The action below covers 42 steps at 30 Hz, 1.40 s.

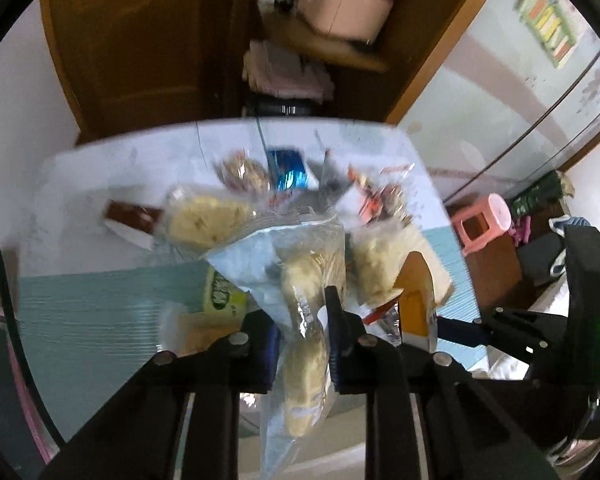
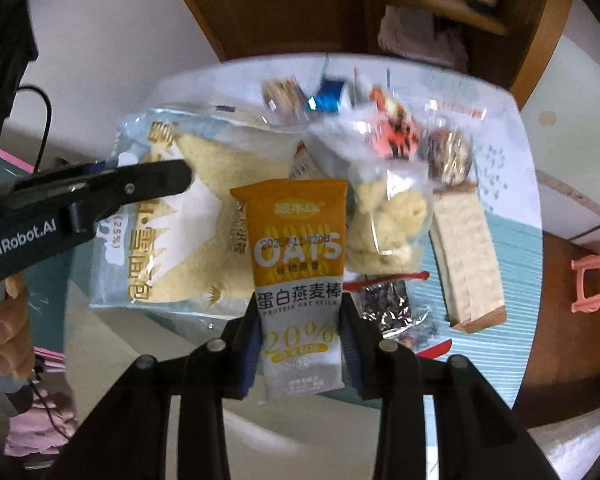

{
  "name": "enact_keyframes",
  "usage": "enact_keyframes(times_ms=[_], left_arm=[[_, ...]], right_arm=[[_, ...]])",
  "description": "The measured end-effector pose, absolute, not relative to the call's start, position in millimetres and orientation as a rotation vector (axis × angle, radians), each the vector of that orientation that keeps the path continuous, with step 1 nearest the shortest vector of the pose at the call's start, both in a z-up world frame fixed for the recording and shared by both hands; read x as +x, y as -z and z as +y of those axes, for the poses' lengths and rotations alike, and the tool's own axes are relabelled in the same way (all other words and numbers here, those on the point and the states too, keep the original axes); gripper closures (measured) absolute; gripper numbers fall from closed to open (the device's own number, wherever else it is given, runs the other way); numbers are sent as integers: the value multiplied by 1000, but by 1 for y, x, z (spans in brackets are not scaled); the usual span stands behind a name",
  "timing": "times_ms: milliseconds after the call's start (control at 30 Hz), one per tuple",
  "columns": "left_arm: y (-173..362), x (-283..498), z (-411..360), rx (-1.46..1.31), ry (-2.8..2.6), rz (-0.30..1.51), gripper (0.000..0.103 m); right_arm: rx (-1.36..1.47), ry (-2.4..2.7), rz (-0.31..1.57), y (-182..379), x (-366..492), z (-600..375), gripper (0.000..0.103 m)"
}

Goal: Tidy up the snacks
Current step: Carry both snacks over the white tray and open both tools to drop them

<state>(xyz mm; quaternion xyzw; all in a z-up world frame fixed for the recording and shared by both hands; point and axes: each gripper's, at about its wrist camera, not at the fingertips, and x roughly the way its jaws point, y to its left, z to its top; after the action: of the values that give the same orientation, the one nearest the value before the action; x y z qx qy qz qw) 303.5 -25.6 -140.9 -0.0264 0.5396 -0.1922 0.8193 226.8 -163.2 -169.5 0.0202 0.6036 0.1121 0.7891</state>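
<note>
My left gripper (image 1: pixel 300 320) is shut on a clear, blue-printed bread packet (image 1: pixel 304 304) with pale yellow bread inside, held above the table. The same packet (image 2: pixel 168 240) shows large at the left of the right wrist view, with the left gripper (image 2: pixel 180 180) clamped on its edge. My right gripper (image 2: pixel 300 344) is shut on an orange and white oat bar (image 2: pixel 300 248), upright between the pads. In the left wrist view that oat bar (image 1: pixel 416 300) hangs just right of the bread packet.
A snack pile lies on the pale blue table (image 2: pixel 512 184): a blue wrapper (image 2: pixel 328 96), a clear bag of puffs (image 2: pixel 384 220), a beige wafer pack (image 2: pixel 468 256), a round chocolate cookie (image 2: pixel 448 152), a foil packet (image 2: pixel 388 304). A pink stool (image 2: pixel 596 284) stands right. A hand (image 2: pixel 8 332) holds the left gripper.
</note>
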Motion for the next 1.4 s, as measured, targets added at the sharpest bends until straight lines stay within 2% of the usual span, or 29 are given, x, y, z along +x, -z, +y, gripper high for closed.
enact_keyframes(times_ms=[367, 700, 900, 1400], left_arm=[[26, 222, -11, -31, 379, 945, 86], [-19, 144, 5, -43, 305, 867, 86], [-7, 102, 4, 2, 267, 891, 86], [109, 58, -4, 34, 212, 1188, 86]], right_arm=[[142, -267, 1059, 65, 184, -177, 67], [122, -308, 1016, 42, 125, -166, 67], [102, -312, 1025, 44, 90, -157, 67], [92, -270, 1230, 119, 52, -149, 66]])
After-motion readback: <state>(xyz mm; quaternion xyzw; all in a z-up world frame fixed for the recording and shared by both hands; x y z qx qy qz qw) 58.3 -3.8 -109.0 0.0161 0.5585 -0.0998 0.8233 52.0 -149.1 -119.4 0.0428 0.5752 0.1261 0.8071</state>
